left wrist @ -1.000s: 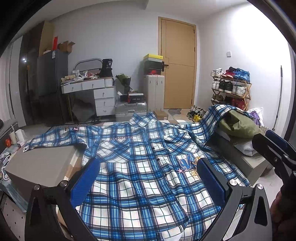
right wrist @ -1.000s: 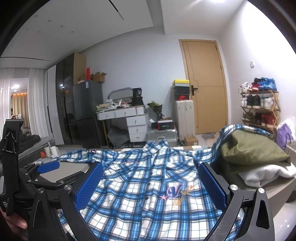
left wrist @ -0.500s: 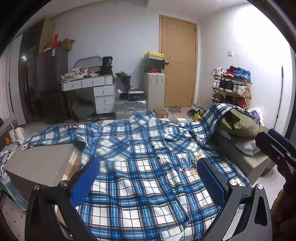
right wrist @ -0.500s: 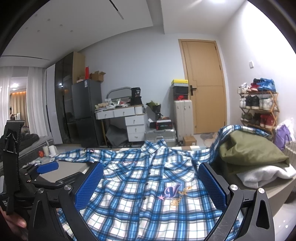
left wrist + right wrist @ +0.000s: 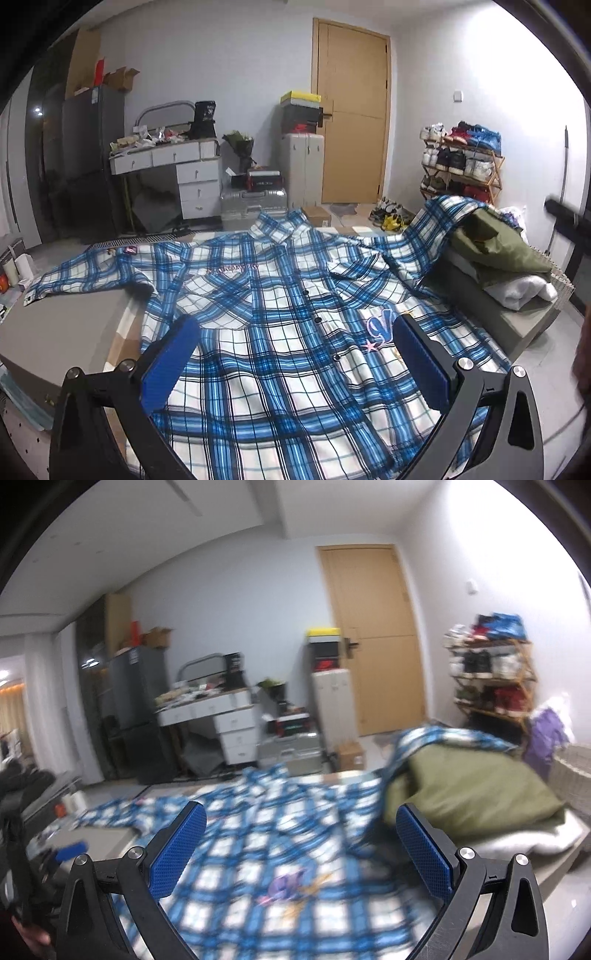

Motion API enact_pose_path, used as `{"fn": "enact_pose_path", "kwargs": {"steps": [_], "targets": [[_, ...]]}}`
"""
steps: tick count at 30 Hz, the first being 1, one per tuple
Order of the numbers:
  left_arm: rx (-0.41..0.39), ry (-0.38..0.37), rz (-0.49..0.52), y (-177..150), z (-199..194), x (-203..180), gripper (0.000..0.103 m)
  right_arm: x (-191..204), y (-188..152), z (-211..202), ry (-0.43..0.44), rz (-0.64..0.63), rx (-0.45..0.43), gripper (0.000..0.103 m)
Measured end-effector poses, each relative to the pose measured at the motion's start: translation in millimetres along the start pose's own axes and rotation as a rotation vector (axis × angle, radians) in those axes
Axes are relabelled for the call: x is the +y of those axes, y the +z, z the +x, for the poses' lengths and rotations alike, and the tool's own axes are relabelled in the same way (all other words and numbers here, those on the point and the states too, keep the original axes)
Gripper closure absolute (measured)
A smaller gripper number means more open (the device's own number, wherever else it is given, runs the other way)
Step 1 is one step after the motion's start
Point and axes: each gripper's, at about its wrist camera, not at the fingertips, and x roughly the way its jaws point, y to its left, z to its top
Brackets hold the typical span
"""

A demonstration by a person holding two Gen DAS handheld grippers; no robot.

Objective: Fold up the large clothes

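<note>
The right wrist view is blurring badly, so the shirt's [image 5: 280, 849] pattern and chest emblem are smearing there. In the left wrist view the shirt's [image 5: 280, 332] near hem is running out of the frame under the tongs. The shirt is lying front up, buttoned, across a low platform [image 5: 55, 332], collar toward the door [image 5: 351, 110]. Its one sleeve is stretching flat to the left; the other is draping up over an olive garment [image 5: 491, 243] piled on white cloth at the right. The left gripper [image 5: 295, 365] is hovering with jaws apart, holding nothing. The right gripper [image 5: 299, 849] is likewise gaping wide above the fabric. A desk [image 5: 166, 155] and shoe rack [image 5: 461, 162] are standing well beyond.
</note>
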Motion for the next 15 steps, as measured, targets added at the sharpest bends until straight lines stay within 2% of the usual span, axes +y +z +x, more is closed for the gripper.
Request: {"fn": "enact_pose_path", "kwargs": {"steps": [5,9,12,15], "targets": [[0.084,0.002,0.003,-4.2,32.6,3.1,0.001,-87.6,37.9,47.1,-0.090,0.133,0.064,0.000],[0.142,0.006,0.006,-4.8,53.0,4.1,0.001,-196.9,58.6,97.0,-0.176,0.400,0.159,0.000],[0.173,0.012,0.004,-2.6,66.0,4.1,0.001,-263.7,62.0,128.0,-0.172,0.583,0.211,0.000],[0.201,0.018,0.003,-0.4,78.8,2.4,0.001,-308.6,56.2,158.4,-0.174,0.713,0.277,0.000]]}}
